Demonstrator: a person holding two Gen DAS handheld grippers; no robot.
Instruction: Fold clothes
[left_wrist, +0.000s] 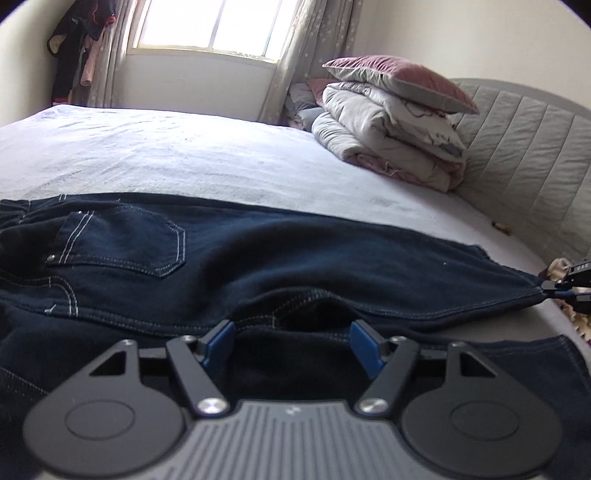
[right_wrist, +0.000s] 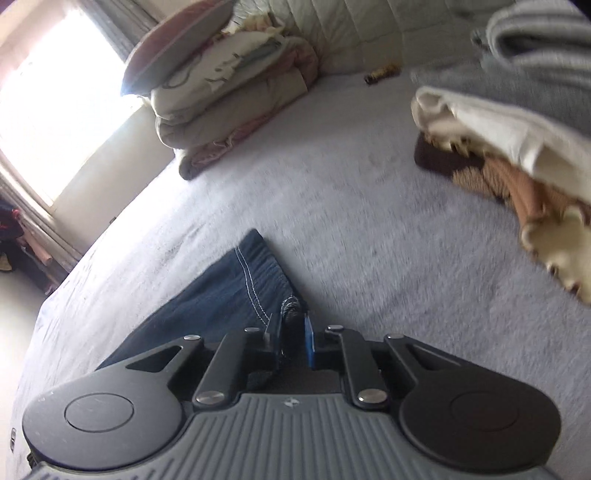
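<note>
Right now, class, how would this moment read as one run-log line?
stage: fold begun | left gripper: open over jeans | right gripper: shut on jeans hem corner | jeans: on bed

Bed (left_wrist: 184, 155) covered with a pale lavender sheet, lightly wrinkled. At the head end, a folded grey-and-cream quilt (left_wrist: 388, 144) lies stacked against the padded, channel-stitched headboard (left_wrist: 524, 147). A mauve pillow (left_wrist: 399, 77) rests on top of the quilt. Window (left_wrist: 218, 26) behind the bed, strongly backlit; star-patterned curtains (left_wrist: 317, 48) hang at its sides. Dark and pink garments (left_wrist: 77, 51) hang in the corner left of the window. In the right wrist view, a pile of cream, brown and tan fabric (right_wrist: 517, 173) lies on the sheet, blurred. A small yellowish item (right_wrist: 382, 74) sits by the headboard; unidentifiable.
</note>
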